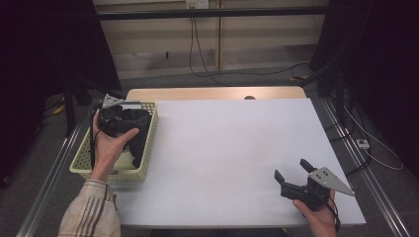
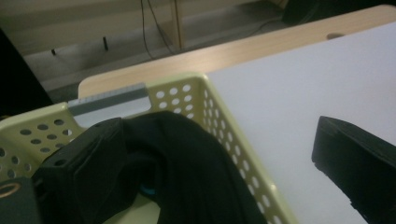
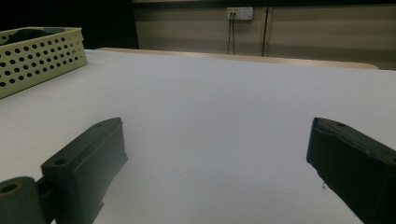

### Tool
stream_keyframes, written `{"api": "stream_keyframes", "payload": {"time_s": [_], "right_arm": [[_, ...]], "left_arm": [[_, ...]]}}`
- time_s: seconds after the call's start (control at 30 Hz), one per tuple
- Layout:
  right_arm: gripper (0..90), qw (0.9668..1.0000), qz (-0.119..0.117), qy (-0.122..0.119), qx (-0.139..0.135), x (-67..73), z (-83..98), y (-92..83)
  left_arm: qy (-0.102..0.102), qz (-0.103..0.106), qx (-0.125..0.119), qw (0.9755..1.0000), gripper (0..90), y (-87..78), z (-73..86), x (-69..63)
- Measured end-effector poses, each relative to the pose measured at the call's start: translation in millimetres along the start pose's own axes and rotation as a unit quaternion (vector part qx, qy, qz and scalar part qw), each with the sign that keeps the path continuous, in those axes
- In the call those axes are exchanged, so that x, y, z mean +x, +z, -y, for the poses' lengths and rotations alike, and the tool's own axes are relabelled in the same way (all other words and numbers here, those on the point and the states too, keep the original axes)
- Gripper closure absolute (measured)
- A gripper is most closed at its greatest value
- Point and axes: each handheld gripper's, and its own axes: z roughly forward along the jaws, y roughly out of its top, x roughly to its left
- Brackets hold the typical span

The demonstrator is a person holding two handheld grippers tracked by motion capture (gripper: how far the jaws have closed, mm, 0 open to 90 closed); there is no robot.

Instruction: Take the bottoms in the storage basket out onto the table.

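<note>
- Risk: the left gripper (image 2: 205, 163) has its jaws spread wide, one inside the yellow basket (image 2: 224, 126) against the dark cloth (image 2: 187, 158), one outside over the white table (image 2: 303, 79) — closing could pinch the basket wall instead of the cloth.
- The left hand (image 1: 109, 145) tilts the gripper over the basket at the table's left edge.
- The right gripper (image 3: 217, 172) rests low near the front right corner — jaws apart, holding nothing.

The white bench (image 1: 232, 148) lies bare across its middle and right, giving wide room to pass. The one obstacle is the perforated yellow basket (image 1: 150, 136) at the left edge, crowded with dark cloth (image 2: 196, 163) and the left tongs (image 1: 114, 118) inside its walls.
</note>
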Motion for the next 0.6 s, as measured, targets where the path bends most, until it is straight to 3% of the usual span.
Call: {"api": "stream_keyframes", "payload": {"time_s": [0.3,0.37,0.6], "right_arm": [[4.2,1.0,-0.001,0.002,0.002,-0.5,0.5,0.8],[4.2,1.0,-0.002,0.001,0.002,-0.5,0.5,0.6],[4.4,1.0,-0.004,0.003,0.003,-0.6,0.5,0.8]], "left_arm": [[-0.021,-0.008,0.03,0.9993,4.7,28.0,6.5,12.3],[-0.035,-0.012,0.044,0.9983,7.1,38.9,7.3,17.4],[-0.05,-0.016,0.071,0.9961,10.7,59.0,10.7,23.5]]}}
